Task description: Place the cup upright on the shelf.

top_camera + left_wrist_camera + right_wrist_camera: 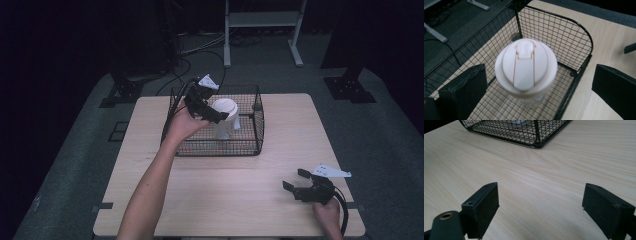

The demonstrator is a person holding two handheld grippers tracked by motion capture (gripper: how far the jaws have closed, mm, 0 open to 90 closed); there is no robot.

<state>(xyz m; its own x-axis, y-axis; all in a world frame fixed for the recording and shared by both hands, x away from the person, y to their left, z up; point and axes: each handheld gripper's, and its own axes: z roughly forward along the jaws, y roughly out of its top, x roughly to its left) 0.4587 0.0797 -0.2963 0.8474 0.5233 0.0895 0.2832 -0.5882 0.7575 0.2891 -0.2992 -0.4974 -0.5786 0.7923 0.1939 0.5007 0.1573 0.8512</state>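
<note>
Two jaws of our left gripper (537,82) are standing wide open, straddling the white-lidded cup (526,67) standing upright inside the wire basket (579,37), directly below. We are resting the right gripper (299,181) open and empty on the table (280,135), well apart.

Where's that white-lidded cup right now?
In the high view the white-lidded cup stands upright inside the black wire basket at the table's far middle, between the open jaws of the left gripper.
</note>
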